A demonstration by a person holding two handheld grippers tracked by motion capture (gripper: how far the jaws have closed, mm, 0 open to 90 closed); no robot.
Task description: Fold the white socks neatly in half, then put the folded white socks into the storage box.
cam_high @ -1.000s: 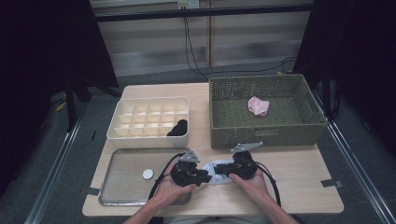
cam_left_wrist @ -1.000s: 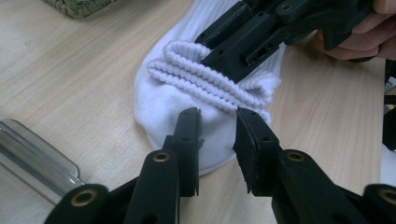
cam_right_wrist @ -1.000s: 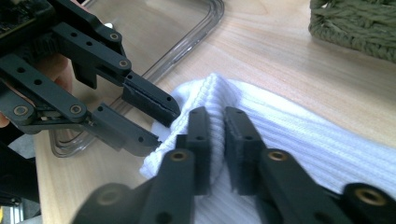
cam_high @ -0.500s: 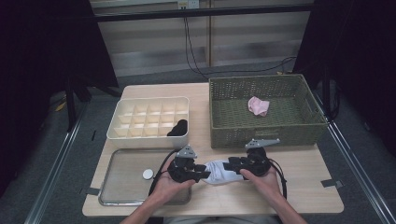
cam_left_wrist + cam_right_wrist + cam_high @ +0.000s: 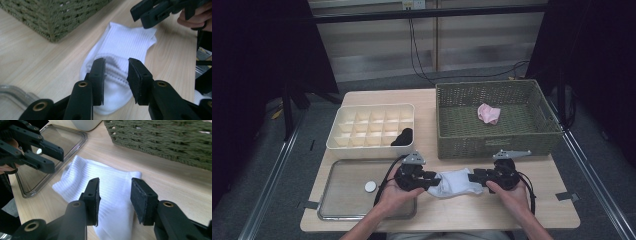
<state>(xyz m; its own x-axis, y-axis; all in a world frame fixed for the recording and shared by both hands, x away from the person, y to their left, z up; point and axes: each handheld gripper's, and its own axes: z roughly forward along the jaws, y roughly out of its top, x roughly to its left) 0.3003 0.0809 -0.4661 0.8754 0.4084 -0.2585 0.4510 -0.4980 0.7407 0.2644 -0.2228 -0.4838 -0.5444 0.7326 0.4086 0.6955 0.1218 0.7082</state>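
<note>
A white ribbed sock lies flat on the wooden table between my two grippers. My left gripper is at its left end. In the left gripper view its jaws stand apart over the sock's folded cuff and the pads do not press on it. My right gripper is at the sock's right end. Its jaws have just opened and then closed a little. They hover apart above the sock without pinching it. Each view shows the other gripper across the sock.
A green wicker basket stands just behind the hands, with a pink cloth inside. A cream compartment box at back left holds a black item. A clear tray with a small white disc lies at the left.
My right hand has moved to the right, away from the left gripper, and its jaws have parted. The sock now lies stretched out longer between the two grippers. The left hand stayed put.
</note>
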